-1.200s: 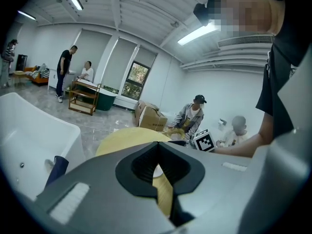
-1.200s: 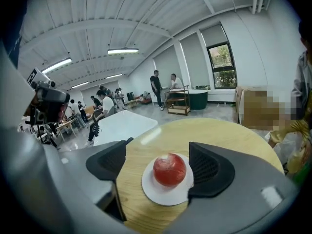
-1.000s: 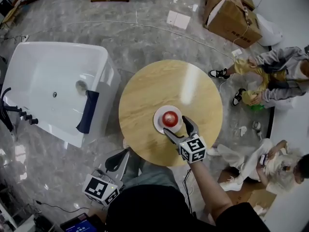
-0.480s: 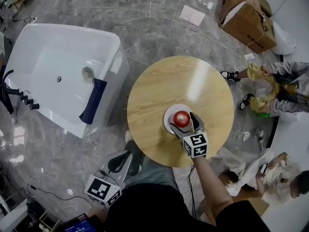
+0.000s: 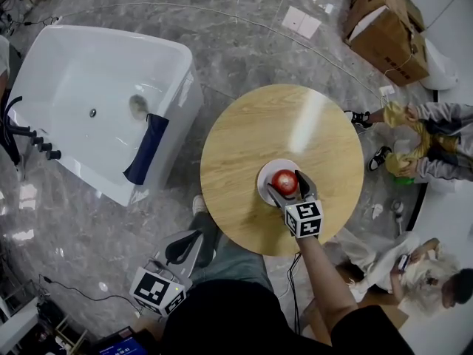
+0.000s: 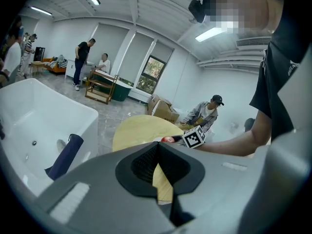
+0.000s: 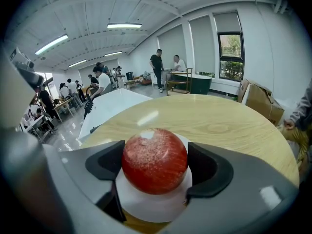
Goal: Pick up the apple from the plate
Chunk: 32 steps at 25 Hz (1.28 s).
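Observation:
A red apple point(image 5: 284, 181) point(image 7: 154, 161) rests on a small white plate point(image 5: 264, 183) point(image 7: 151, 207) near the front edge of a round wooden table point(image 5: 251, 139). My right gripper point(image 5: 287, 188) point(image 7: 155, 167) reaches in from the near side. Its jaws have just been closing, the apple is between them, and the pads touch both of its sides. My left gripper point(image 5: 182, 247) point(image 6: 157, 152) hangs low beside the table's near left edge, shut with nothing in it. The left gripper view looks across the table towards the apple point(image 6: 167, 139).
A white bathtub point(image 5: 96, 109) stands on the floor left of the table, with a dark cloth point(image 5: 145, 160) over its rim. Cardboard boxes point(image 5: 388, 28) lie at the back right. People sit on the floor to the right point(image 5: 429, 135) and at the lower right point(image 5: 414, 261).
My right gripper has moved forward over the plate, from just short of the apple to having its jaws on both sides of it. The left gripper has hardly moved.

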### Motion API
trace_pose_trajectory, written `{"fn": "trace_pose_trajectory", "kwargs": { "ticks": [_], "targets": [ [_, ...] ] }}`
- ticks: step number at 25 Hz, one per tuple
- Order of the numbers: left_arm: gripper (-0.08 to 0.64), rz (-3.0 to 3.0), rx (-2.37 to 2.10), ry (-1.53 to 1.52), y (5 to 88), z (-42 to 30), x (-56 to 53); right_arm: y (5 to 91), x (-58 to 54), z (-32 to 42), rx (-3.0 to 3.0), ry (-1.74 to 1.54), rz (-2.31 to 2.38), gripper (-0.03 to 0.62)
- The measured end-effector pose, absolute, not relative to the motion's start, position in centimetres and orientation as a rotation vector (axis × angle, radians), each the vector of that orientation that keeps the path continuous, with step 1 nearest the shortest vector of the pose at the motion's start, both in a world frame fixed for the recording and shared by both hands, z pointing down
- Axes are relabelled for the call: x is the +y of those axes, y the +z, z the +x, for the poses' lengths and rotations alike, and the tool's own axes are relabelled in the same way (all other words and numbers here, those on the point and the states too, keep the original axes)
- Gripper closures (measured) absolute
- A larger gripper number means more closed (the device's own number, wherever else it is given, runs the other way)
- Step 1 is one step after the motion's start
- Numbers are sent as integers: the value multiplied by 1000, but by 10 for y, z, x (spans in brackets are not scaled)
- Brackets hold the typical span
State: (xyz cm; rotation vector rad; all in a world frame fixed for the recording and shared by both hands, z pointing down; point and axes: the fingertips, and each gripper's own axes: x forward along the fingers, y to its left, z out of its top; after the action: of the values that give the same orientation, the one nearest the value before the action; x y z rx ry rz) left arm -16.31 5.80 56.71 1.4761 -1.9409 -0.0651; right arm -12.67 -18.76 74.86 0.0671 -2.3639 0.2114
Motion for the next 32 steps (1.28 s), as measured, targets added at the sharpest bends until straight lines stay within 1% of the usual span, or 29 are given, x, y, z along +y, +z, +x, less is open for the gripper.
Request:
{"fn": "trace_pose_trajectory", "kwargs": {
  "ticks": [5,10,25,32],
  "targets": [
    [540,1497,-1938,-66,563,-169,58,742,-186,-129,-2363,226,83,186],
    [540,1554,-1924,-73,556,-169,49,717,-186,-130,-2406,265,107,186],
    [540,1815,-1792,-41,515,-176,-2,599,-194,-122,-2576,361,282,186],
    [540,1926,-1718,-29,491,-155,-36,536,-195,-95,-2677,434,348,186]
  ]
}}
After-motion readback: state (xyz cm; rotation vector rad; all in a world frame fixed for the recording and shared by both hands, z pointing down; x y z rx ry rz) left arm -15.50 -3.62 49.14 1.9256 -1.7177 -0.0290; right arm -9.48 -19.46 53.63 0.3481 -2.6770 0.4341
